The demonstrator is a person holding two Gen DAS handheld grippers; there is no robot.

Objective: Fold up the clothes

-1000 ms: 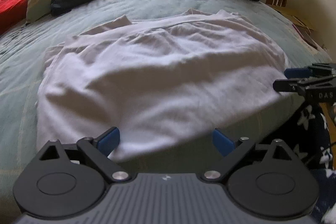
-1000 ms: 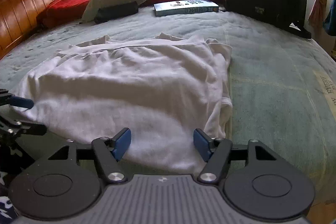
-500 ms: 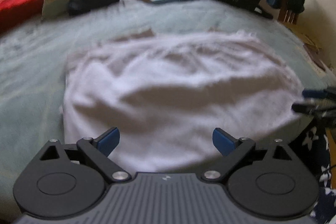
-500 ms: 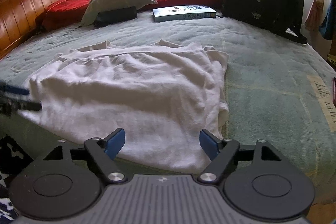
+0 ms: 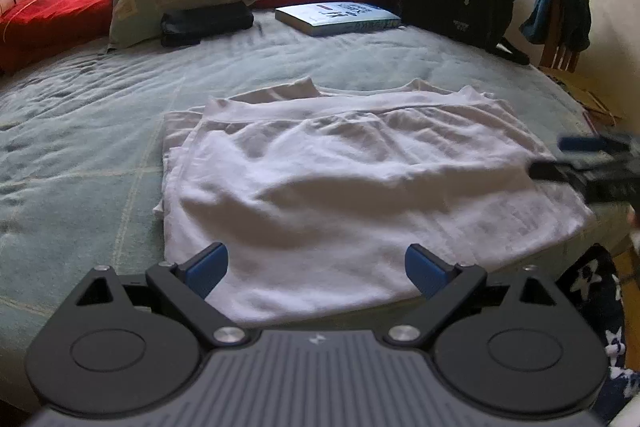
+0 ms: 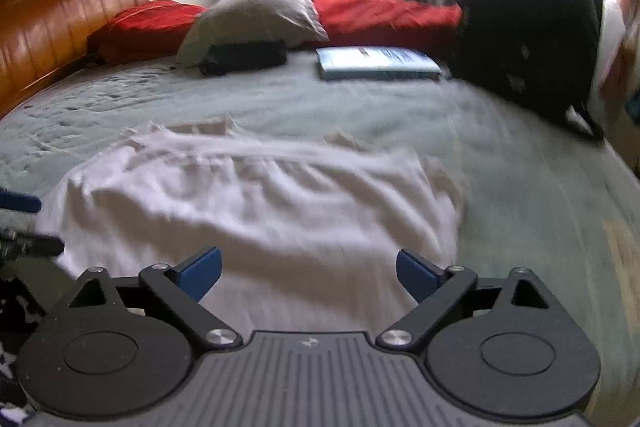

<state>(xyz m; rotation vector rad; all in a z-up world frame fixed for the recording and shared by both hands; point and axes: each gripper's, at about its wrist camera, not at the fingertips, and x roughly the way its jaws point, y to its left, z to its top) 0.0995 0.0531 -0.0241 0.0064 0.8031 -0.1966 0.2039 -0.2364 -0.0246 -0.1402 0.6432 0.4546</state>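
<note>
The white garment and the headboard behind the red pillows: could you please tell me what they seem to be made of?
The white garment looks like soft, matte knit cotton: it drapes in limp wrinkles. The reddish-brown headboard looks like varnished wood, judging by its glossy sheen and moulded ridges, though blur leaves that open.
</note>
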